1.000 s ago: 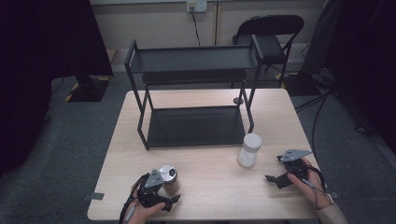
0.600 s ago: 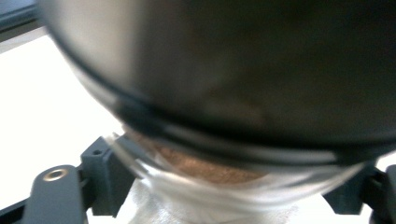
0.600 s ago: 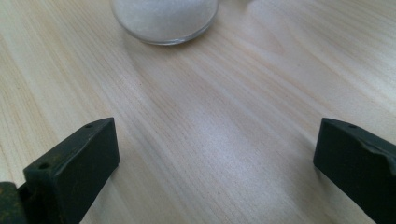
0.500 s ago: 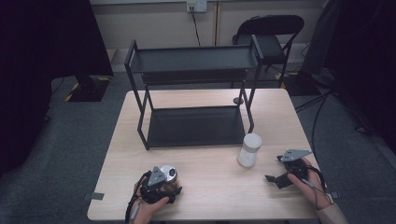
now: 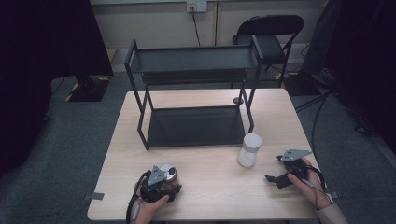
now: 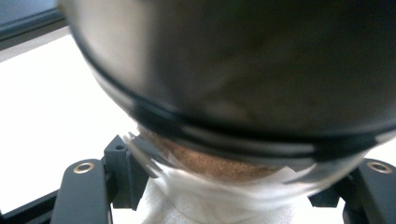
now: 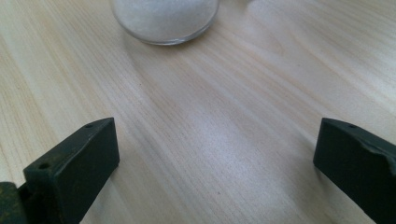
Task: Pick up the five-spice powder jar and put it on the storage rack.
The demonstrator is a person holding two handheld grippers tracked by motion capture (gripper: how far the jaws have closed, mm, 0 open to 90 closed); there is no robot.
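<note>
A glass jar of brown powder with a silver lid [image 5: 170, 172] stands near the table's front left. My left gripper [image 5: 161, 186] is shut on it. Its jaws have just been closing with the jar between them. In the left gripper view the jar [image 6: 224, 93] looms close and blurred, and both black jaws of that gripper [image 6: 226, 186] press on its sides. At the front right my right gripper [image 5: 274, 169] rests low over the table, open and empty. A white-filled jar [image 5: 249, 149] stands just left of it. In the right gripper view this jar [image 7: 164, 18] lies ahead of the wide-apart jaws of that gripper [image 7: 215, 154].
A black two-tier metal rack [image 5: 140, 126] stands on the far half of the wooden table [image 5: 215, 186], with both shelves bare. A small dark disc [image 5: 238, 100] lies by its right rear leg. A black folding chair [image 5: 271, 28] is behind the table.
The left gripper's jaws have drawn in onto the brown jar. Neither hand has shifted, and the white jar stays put.
</note>
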